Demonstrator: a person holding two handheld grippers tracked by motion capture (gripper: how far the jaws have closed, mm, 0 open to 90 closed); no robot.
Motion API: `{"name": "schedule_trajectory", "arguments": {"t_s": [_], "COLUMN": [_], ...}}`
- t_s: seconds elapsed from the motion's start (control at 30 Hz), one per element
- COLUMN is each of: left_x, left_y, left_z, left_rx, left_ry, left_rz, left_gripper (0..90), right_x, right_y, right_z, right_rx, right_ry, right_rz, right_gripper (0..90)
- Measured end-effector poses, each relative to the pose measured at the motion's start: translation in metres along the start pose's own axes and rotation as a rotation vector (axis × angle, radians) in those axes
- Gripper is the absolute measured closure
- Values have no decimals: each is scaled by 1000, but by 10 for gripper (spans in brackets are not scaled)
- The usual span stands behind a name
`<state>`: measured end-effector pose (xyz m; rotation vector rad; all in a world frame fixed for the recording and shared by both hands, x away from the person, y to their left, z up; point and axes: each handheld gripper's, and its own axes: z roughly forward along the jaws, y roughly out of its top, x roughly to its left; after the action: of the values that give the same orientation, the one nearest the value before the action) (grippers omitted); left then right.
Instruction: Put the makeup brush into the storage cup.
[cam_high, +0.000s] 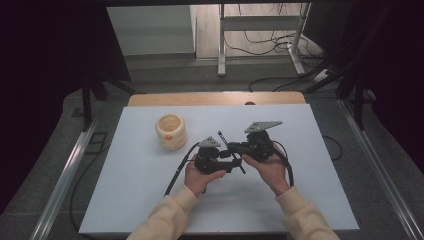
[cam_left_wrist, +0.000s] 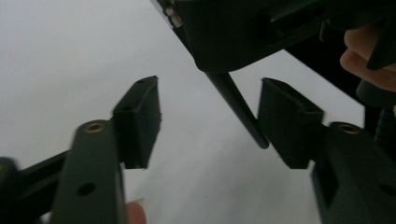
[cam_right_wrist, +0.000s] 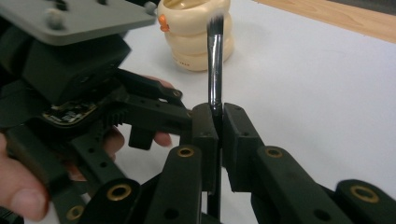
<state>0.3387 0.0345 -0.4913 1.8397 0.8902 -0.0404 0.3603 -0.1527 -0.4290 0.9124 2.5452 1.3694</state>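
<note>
R tool (cam_right_wrist: 218, 135) clamps brush (cam_right_wrist: 215, 65) upright, cup (cam_right_wrist: 196, 39) behind.

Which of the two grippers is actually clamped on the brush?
The right gripper: its jaws are shut on the brush handle, while the left gripper jaws stand apart around the handle's end.

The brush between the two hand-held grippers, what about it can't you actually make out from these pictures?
- Brush: right gripper view, its lower handle is hidden between the shut pads of the right hand-held gripper.
- Left gripper view: the upper handle is hidden behind the right hand-held gripper's body; whether the right pad of the left hand-held gripper touches it cannot be told.
- High view: bristles too small to see.
- Cream cup: right gripper view, top edge cuts its rim; contents unclear.
</note>
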Motion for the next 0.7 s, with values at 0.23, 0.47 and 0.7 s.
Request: {"name": "schedule_trajectory", "arguments": {"t_s": [0.23, 0.47, 0.7], "left_x": [1, 7, 3], "left_y": [2, 2, 3], "left_z": [0, -6, -10], "left_rx": [29, 43, 73], "left_ry": [-69, -56, -28], "left_rz": [-20, -44, -16], "left_gripper": [727, 832, 834], "right_x": [3, 2, 2], "right_y": [1, 1, 2], "right_z": [1, -4, -8], "right_rx": [-3, -40, -82], "right_ry": [4, 27, 33], "right_rz": [-16, -9, 6], "right_gripper": [838, 812, 642]}}
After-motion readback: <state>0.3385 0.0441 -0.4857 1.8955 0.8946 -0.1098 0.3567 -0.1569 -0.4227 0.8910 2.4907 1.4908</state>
